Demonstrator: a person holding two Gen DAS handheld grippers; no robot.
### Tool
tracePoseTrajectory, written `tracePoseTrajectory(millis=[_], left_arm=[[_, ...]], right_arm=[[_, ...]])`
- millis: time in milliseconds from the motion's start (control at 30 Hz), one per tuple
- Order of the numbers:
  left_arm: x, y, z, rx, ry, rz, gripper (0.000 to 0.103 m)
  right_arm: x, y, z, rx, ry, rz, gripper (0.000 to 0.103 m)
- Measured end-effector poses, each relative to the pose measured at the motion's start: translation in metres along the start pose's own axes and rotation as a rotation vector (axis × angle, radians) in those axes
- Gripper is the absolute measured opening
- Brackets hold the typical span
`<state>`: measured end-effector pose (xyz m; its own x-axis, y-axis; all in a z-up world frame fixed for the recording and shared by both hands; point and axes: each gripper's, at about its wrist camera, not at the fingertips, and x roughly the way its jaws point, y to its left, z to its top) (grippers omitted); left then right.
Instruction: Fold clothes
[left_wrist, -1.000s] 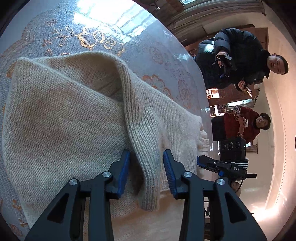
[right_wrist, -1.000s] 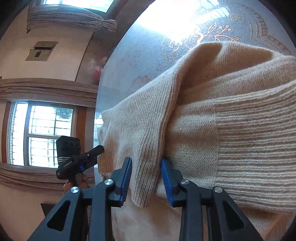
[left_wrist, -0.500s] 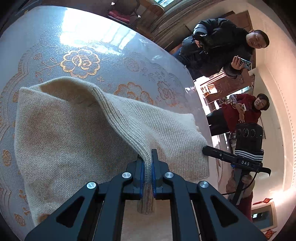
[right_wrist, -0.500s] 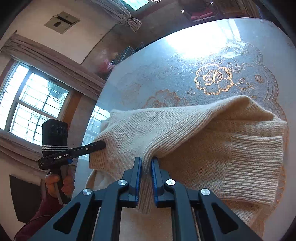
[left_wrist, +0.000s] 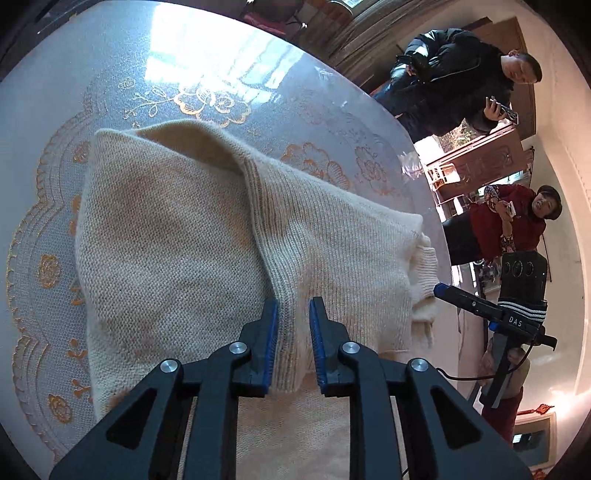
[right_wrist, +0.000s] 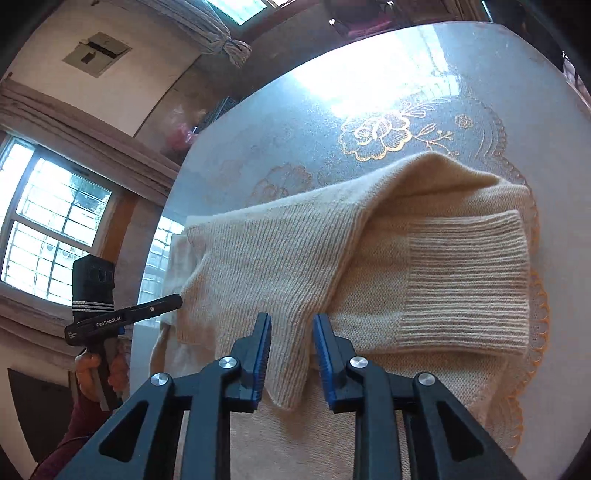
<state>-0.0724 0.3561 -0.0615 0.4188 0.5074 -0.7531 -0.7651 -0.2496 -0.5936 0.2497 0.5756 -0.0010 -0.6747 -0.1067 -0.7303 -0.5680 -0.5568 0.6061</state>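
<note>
A cream knitted sweater (left_wrist: 177, 258) lies partly folded on a round table covered by a lace cloth with gold flowers (left_wrist: 207, 99). A raised ridge of the knit runs toward my left gripper (left_wrist: 293, 332); its blue pads stand open on either side of the ridge's lower edge. In the right wrist view the same sweater (right_wrist: 280, 266) has a folded flap whose corner lies between the open fingers of my right gripper (right_wrist: 291, 343). A sleeve with a ribbed cuff (right_wrist: 465, 284) lies across the body to the right.
Two people stand beyond the table's far right edge, one in a black jacket (left_wrist: 454, 74) and one in red (left_wrist: 509, 225). A barred window (right_wrist: 48, 221) is at the left. Bare lace cloth (right_wrist: 388, 96) lies beyond the sweater.
Both grippers were shut on the sweater's fold half a second ago and are open now. The fold has dropped onto the sweater.
</note>
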Motion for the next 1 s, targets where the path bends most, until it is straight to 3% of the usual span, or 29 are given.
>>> tracePoseTrajectory(millis=[67, 133, 200, 267, 367, 467, 567, 667, 800, 933, 1000], left_arm=[[0.002, 0.001, 0.006, -0.01, -0.013, -0.012, 0.019], [0.021, 0.001, 0.01, -0.036, 0.033, -0.001, 0.021], [0.029, 0.0, 0.005, -0.017, 0.055, 0.045, 0.021], [0.034, 0.0, -0.001, 0.01, 0.071, 0.096, 0.02], [0.008, -0.001, -0.007, 0.04, 0.014, 0.157, 0.021], [-0.03, 0.002, -0.024, 0.071, -0.039, 0.164, 0.028], [-0.061, 0.016, -0.061, 0.093, -0.052, 0.14, 0.03], [-0.09, 0.032, -0.101, 0.115, -0.06, 0.117, 0.035], [-0.129, 0.052, -0.154, 0.144, -0.072, 0.085, 0.036], [-0.13, 0.062, -0.179, 0.112, -0.067, 0.059, 0.036], [-0.129, 0.066, -0.19, 0.093, -0.065, 0.046, 0.036]], right_arm=[[0.013, 0.01, -0.004, -0.013, 0.042, 0.04, 0.025], [0.036, 0.007, -0.009, -0.016, 0.111, 0.041, 0.025], [0.058, 0.0, -0.015, 0.004, 0.174, -0.085, 0.024], [0.056, -0.002, -0.019, 0.008, 0.172, -0.077, 0.023], [0.017, 0.013, -0.024, -0.033, 0.102, -0.065, 0.028], [-0.041, 0.025, -0.049, -0.074, 0.04, 0.073, 0.03], [-0.092, 0.026, -0.097, -0.107, 0.065, 0.189, 0.039], [-0.137, 0.016, -0.158, -0.077, 0.119, 0.131, 0.04], [-0.177, -0.029, -0.243, 0.161, 0.142, 0.155, 0.041], [-0.165, -0.09, -0.312, 0.428, 0.068, 0.169, 0.044], [-0.15, -0.109, -0.33, 0.512, 0.024, 0.218, 0.044]])
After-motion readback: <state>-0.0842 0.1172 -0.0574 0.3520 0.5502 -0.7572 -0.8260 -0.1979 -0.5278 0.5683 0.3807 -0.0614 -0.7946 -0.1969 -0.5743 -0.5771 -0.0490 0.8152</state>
